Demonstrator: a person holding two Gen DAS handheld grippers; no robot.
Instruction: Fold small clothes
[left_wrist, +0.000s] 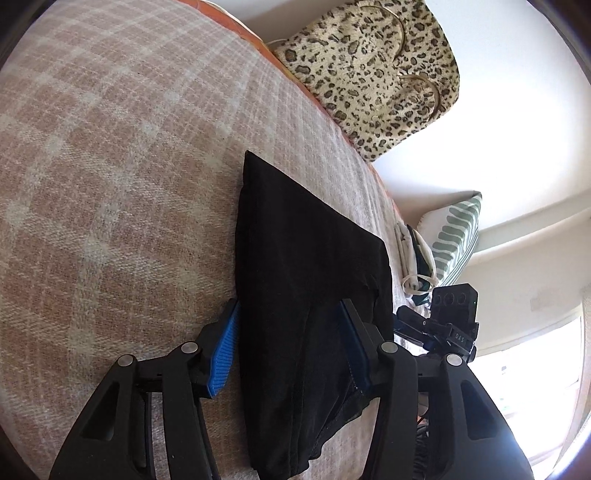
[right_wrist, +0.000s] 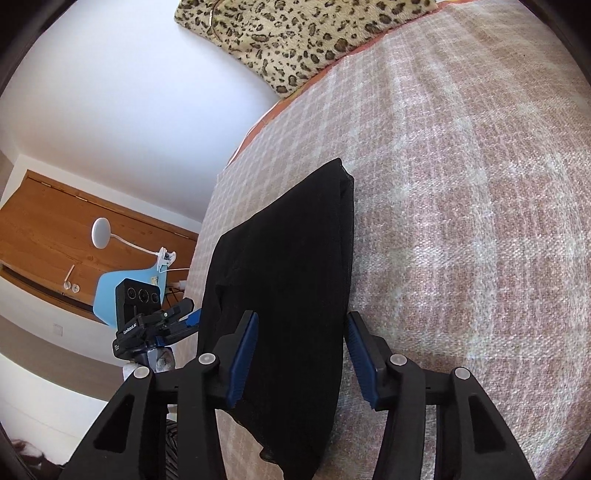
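Folded black garment (left_wrist: 310, 280) lies on the plaid bed cover (left_wrist: 122, 177). Left tongs (left_wrist: 288, 332) and right tongs (right_wrist: 301, 345) straddle opposite ends, half-open, pads not visibly pressing.

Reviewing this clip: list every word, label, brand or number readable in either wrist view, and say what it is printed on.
"DAS": on the right gripper body, seen from the left wrist view; any further letters are hidden.
"GenRobot.AI": on the left gripper body, below its camera, in the right wrist view; small but legible.
A label under that: too small to read.
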